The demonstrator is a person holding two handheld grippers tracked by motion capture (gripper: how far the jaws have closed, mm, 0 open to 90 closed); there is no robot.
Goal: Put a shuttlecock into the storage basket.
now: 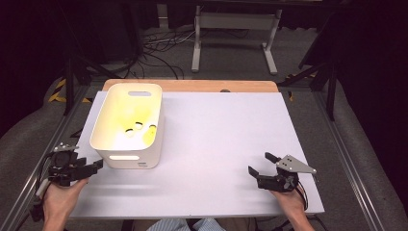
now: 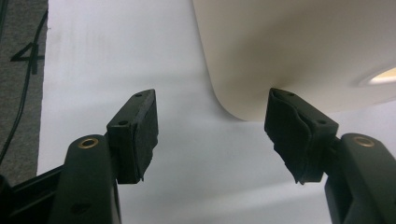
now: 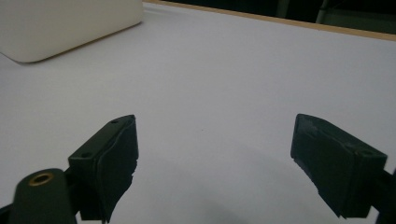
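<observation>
A cream plastic bin point(image 1: 129, 144) with handle slots stands on the left part of the white table; several small yellow and dark pieces point(image 1: 138, 128) lie on its floor. My left gripper point(image 1: 97, 165) rests at the table's left edge, just left of the bin's near corner, jaws open and empty. In the left gripper view the bin's rounded corner point(image 2: 261, 56) rises right behind the gap of my left gripper point(image 2: 212, 133). My right gripper point(image 1: 260, 163) sits near the front right of the table, open with nothing between its pads point(image 3: 116, 154), pointing toward the bin point(image 3: 56, 28).
The white table top point(image 1: 216, 130) spreads between the bin and the right gripper, with a wooden strip point(image 1: 192, 85) along its far edge. Beyond it are a desk frame point(image 1: 235, 38), cables and grey floor.
</observation>
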